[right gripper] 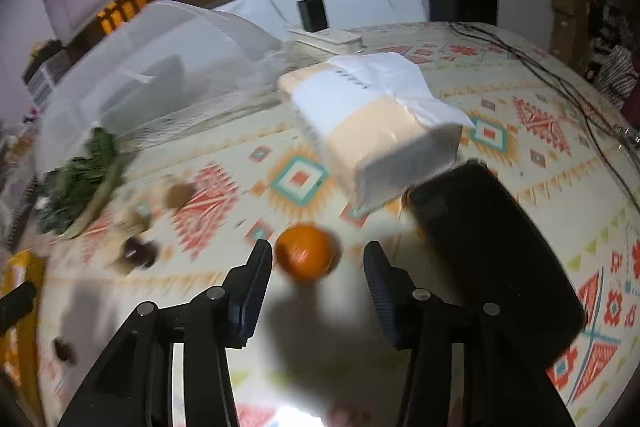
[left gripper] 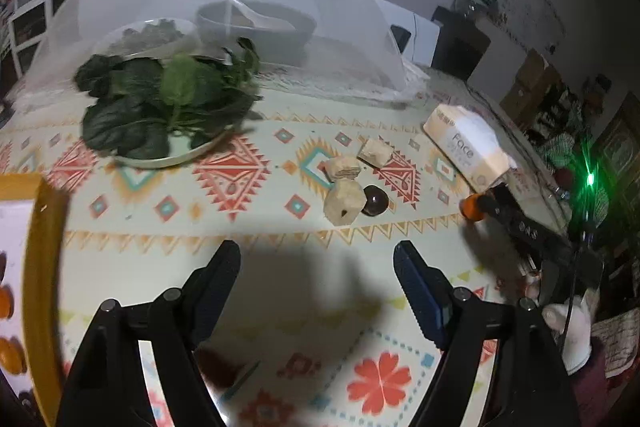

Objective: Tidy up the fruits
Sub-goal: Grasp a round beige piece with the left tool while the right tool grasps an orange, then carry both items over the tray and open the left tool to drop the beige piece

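An orange (right gripper: 306,253) lies on the patterned tablecloth (right gripper: 500,99), just ahead of and between the tips of my right gripper (right gripper: 317,257). That gripper is open, with a gap on each side of the fruit. The same orange (left gripper: 468,207) shows at the right in the left wrist view. My left gripper (left gripper: 316,259) is open and empty above bare cloth. Ahead of it sits a dark round fruit (left gripper: 375,200) beside beige blocks (left gripper: 344,205). A yellow-rimmed tray (left gripper: 40,267) at the left edge holds orange fruits (left gripper: 8,355).
A plate of leafy greens (left gripper: 160,107) stands in front of a mesh food cover (left gripper: 224,19). A tissue pack (right gripper: 376,131) and a black flat object (right gripper: 492,247) lie close to the right of the orange. A white-gloved hand (left gripper: 572,331) shows at the right. Cables (right gripper: 560,75) cross the far right.
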Available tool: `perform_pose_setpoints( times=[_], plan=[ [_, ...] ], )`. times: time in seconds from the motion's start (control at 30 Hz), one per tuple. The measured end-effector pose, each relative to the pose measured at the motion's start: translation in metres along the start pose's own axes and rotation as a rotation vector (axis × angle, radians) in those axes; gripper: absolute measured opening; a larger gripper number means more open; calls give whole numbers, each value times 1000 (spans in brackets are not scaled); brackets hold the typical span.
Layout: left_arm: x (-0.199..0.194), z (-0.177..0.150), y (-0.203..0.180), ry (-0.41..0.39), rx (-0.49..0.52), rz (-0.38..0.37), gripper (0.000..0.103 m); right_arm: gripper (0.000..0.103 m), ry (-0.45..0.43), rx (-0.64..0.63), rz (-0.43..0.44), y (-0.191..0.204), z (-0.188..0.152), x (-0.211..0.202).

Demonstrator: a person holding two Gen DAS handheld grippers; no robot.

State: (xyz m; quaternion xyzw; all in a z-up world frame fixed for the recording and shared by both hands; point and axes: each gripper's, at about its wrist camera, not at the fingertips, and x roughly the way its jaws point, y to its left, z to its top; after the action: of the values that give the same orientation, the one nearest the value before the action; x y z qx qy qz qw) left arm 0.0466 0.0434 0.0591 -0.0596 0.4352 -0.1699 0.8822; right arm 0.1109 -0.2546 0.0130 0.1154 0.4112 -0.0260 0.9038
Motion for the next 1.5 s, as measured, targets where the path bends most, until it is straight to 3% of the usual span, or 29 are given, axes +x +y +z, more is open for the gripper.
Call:
perform_pose_setpoints(
  times=[0.07, 0.3, 0.43, 0.47, 0.53, 0.7, 0.83, 0.93, 1.1, 1.17, 1.27, 1.3, 1.37, 1.43, 1.5],
  plan=[
    [13, 5, -11, 0, 42, -1, 78, 62, -5, 9, 5, 0, 4, 7],
    [62, 25, -35, 38, 122, 38, 78, 61, 14, 1, 54, 5, 8, 20],
    [81, 27, -37, 65, 151, 31, 77, 46, 25, -33, 96, 12, 8, 24],
    [83, 27, -36, 66, 154, 29, 75, 44, 28, -39, 99, 13, 8, 25],
    [85, 25, -34, 78, 164, 16, 49, 38, 25, -47, 102, 14, 8, 24],
    [81, 21, -30, 88, 175, -8, 39, 36, 27, -44, 110, 13, 5, 21],
    [71, 20, -30, 68, 189, -19, 39, 33, 20, -52, 106, 14, 4, 18],
    [65, 19, -28, 52, 202, 15, 40, 32, 15, -49, 121, 14, 4, 15],
    [75, 21, -36, 46, 272, 22, 57, 32, 26, -51, 137, 16, 2, 15],
    [86, 20, -40, 61, 308, 44, 57, 32, 33, -47, 147, 16, 1, 17],
    [99, 22, -41, 84, 305, -15, 58, 32, 39, -43, 163, 16, 1, 18],
    [100, 22, -42, 87, 306, -19, 56, 32, 41, -45, 168, 16, 1, 18],
    [99, 22, -45, 93, 295, -58, 41, 32, 41, -52, 172, 18, 1, 17],
    [96, 20, -48, 81, 308, -28, 32, 31, 34, -60, 174, 19, 1, 15],
    [92, 19, -48, 75, 297, -29, 32, 31, 31, -64, 175, 20, 0, 14]
  ],
)
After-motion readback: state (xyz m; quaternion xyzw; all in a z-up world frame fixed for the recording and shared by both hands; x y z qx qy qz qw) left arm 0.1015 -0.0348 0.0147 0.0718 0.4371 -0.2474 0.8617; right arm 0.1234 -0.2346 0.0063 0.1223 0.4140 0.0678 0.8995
